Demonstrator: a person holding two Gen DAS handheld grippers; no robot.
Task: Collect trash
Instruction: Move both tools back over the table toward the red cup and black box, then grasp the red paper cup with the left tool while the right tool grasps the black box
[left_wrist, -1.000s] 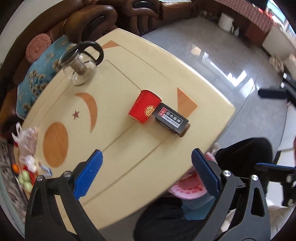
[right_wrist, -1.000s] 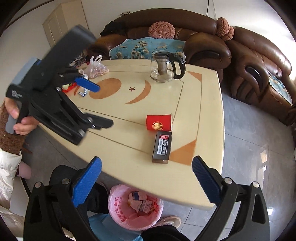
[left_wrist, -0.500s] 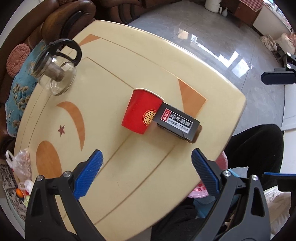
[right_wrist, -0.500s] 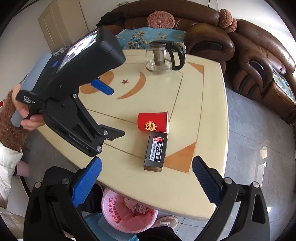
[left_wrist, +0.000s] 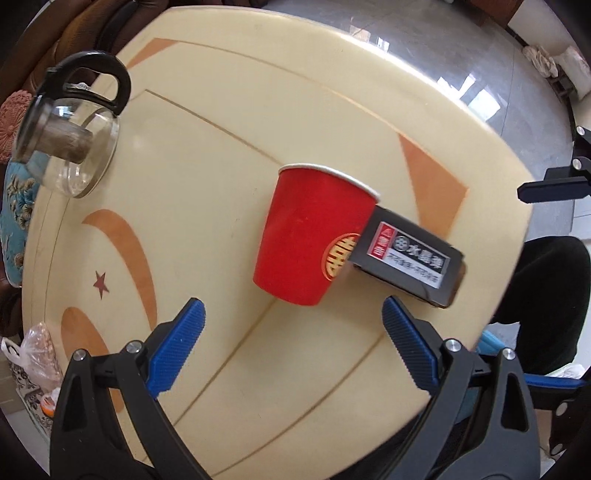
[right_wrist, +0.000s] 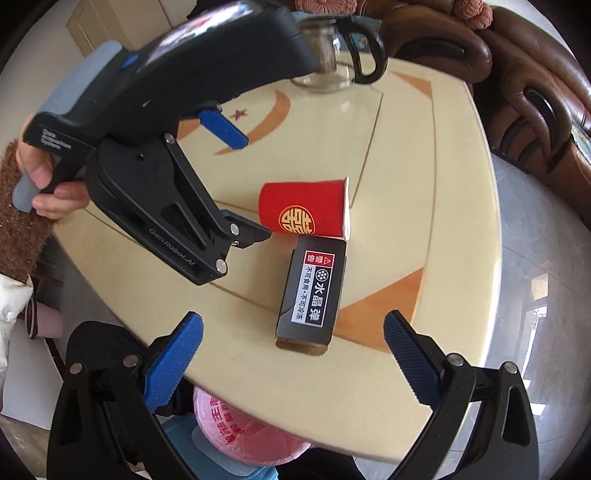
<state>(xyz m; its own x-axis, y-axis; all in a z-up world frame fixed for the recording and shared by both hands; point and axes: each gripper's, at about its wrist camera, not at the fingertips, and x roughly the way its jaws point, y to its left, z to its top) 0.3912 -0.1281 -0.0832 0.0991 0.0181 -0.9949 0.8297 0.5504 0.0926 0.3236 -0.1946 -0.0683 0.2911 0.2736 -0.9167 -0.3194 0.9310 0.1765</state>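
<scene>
A: We start with the desk (left_wrist: 229, 155), cream with orange inlays, which fills most of both views. Beyond its far side we see the brown sofa (right_wrist: 535, 110).

B: Agreed. Below the near edge of the desk we see the pink bin (right_wrist: 251, 435), only partly in the right wrist view.

A: Next the glass teapot (left_wrist: 66, 147), upright near the far left corner, well apart from the trash.

B: Then our two tools. The left gripper (left_wrist: 291, 332) hangs over the desk with its jaws wide apart, nothing between them, the cup just ahead of the tips. In the right wrist view we see its black body from the side, held by a hand (right_wrist: 48, 184).

A: The right gripper (right_wrist: 293, 343) is over the near edge, jaws also wide apart and holding nothing. The box lies just ahead, between the two blue fingers (right_wrist: 173, 362) in line of sight.

B: Now the trash itself. The red cup (left_wrist: 314, 236) lies on its side in the middle of the desk, its rim toward the far side in the left wrist view.

A: And the black box (right_wrist: 314, 288) lies flat, one end touching the cup's side, the other end pointing at the near edge.
</scene>
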